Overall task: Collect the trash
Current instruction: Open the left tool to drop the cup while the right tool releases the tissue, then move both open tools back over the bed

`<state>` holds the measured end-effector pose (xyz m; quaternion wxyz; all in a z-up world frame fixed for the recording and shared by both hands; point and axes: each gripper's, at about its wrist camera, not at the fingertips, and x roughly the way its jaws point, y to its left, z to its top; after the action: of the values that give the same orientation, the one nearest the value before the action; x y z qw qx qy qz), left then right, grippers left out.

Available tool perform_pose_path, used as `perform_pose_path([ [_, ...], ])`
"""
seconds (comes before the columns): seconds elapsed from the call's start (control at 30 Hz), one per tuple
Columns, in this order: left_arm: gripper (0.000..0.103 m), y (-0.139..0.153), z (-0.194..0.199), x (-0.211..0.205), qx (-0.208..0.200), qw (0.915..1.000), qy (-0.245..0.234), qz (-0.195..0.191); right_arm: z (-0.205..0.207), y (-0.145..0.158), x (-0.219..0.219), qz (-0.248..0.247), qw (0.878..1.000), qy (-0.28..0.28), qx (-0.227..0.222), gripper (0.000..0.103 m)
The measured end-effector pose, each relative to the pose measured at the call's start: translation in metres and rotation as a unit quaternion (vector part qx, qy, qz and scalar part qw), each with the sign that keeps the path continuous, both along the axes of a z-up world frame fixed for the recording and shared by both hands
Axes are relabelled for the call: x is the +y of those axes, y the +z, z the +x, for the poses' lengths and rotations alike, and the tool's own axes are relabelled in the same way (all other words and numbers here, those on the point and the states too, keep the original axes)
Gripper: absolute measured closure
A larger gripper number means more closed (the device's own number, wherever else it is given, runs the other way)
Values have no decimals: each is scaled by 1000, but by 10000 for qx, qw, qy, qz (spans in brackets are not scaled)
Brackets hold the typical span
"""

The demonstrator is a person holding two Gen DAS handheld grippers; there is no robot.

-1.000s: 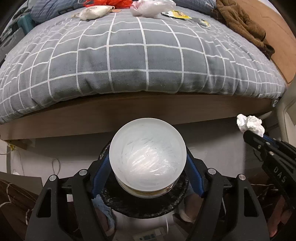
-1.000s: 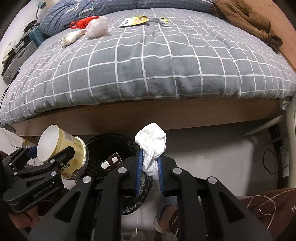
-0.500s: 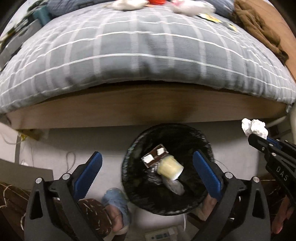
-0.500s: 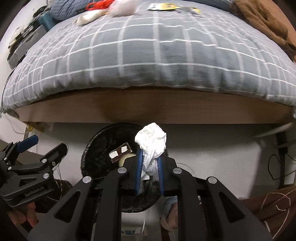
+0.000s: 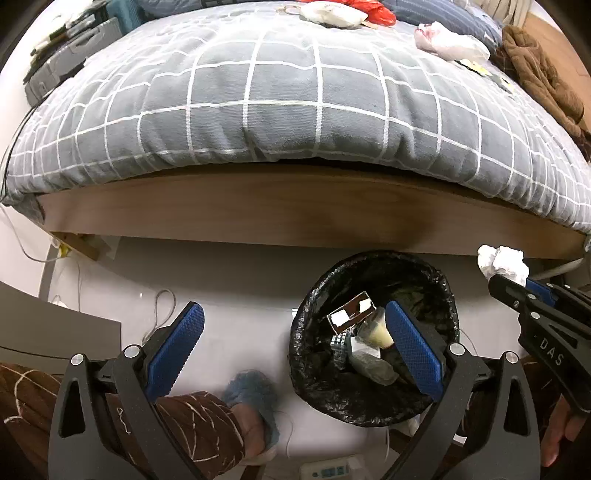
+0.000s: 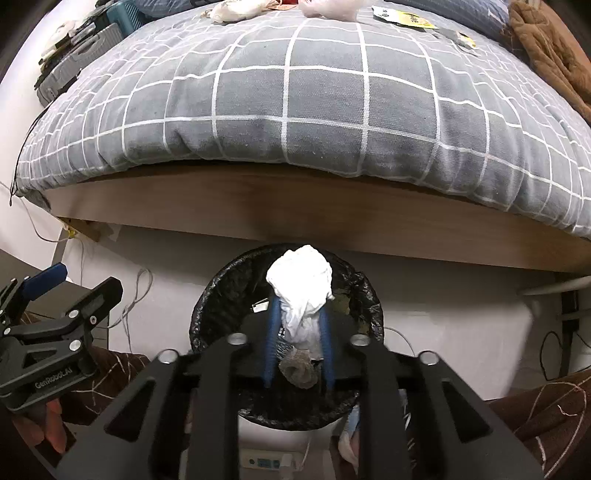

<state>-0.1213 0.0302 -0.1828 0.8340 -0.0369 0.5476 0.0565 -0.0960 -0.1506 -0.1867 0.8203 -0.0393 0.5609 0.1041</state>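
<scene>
Left hand-held gripper (image 5: 291, 343) released, empty, beside the bin (image 5: 373, 332) (cup (image 5: 376, 332) inside). Right hand-held gripper (image 6: 297, 334) grasping tissue (image 6: 301, 288) over the bin.

Bed and floor with what is laid on them

A grey checked bed (image 5: 295, 110) is strewn with plastic bags (image 5: 448, 40), wrappers (image 6: 406, 16) and a brown garment (image 5: 543, 81); a black-lined bin (image 5: 373, 402) is stood on the pale floor (image 5: 229, 280) beside cables (image 5: 159, 306).
</scene>
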Motion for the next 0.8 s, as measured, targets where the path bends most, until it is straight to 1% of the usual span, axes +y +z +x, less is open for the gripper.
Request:
perform_pose_path([
  [0.03, 6, 1, 0, -2, 0, 10000, 3, -3, 0, 1, 0, 6, 10000, -10, -13, 75],
  [0.07, 6, 1, 1, -3, -2, 10000, 9, -24, 0, 2, -3, -8, 10000, -13, -28, 69],
  [0.1, 6, 1, 1, -4, -16, 10000, 5, -29, 0, 3, -4, -36, 10000, -19, -58, 67],
  [0.2, 6, 6, 2, -7, -49, 10000, -48, 20, 0, 10, -9, -17, 9998, -55, -172, 56],
  [0.27, 6, 15, 2, -9, -87, 9999, -58, -9, 0, 21, -13, -6, 9995, -95, -288, 44],
  [0.3, 6, 20, 2, -10, -121, 9999, -62, -15, 0, 26, -15, -5, 9993, -127, -359, 42],
  [0.37, 6, 30, 2, -11, -214, 9997, -65, -34, 1, 37, -20, 17, 9985, -189, -513, 32],
  [0.43, 6, 42, 4, -13, -309, 9995, -77, -51, 3, 50, -26, 6, 9976, -258, -645, 26],
  [0.53, 6, 57, 8, -15, -440, 9990, -100, -43, 7, 66, -32, 7, 9961, -343, -811, 20],
  [0.57, 6, 60, 10, -16, -458, 9989, -111, -42, 9, 68, -33, 4, 9958, -357, -846, 19],
  [0.8, 6, 85, 26, -21, -640, 9978, -187, 14, 24, 97, -44, 23, 9919, -501, -1165, 13],
])
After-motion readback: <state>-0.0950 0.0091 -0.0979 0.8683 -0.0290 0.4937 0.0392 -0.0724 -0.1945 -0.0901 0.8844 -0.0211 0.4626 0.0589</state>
